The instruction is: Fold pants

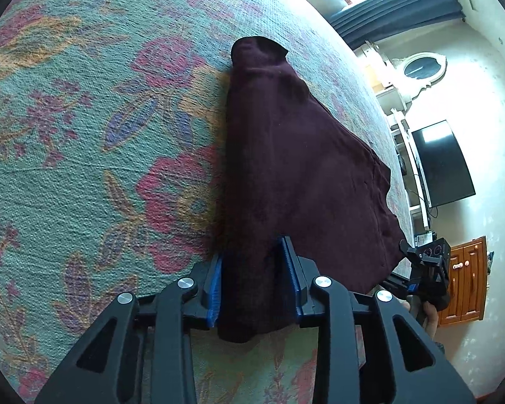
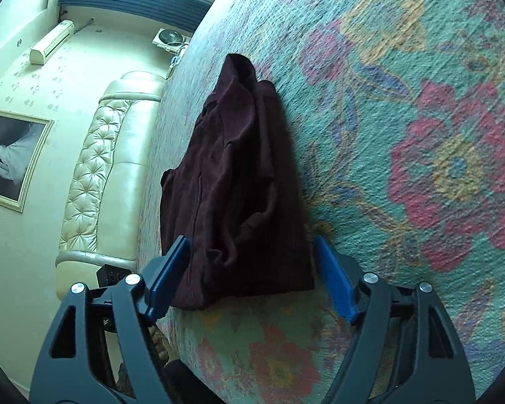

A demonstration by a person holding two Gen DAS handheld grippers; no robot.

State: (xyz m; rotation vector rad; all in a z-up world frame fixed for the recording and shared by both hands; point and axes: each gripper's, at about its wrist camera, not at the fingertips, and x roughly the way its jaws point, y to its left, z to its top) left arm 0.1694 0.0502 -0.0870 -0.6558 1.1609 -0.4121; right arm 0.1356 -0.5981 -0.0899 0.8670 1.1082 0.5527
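No text, label, brand, number or sign can be read in either view. On the dark device [image 2: 112, 274] seen at about 8 o'clock in the right wrist view, some small round marks are noticed, but they are too small and blurred to be read.

Each wrist camera sits just behind its own fingers, looking forward and down along them, close over the floral bedspread [image 1: 67, 134]. Both views share the dark maroon pants [image 1: 286, 175] near the bedspread's edge. The left view faces toward a television [image 1: 444, 165]; the right toward a tufted headboard [image 2: 101, 168].
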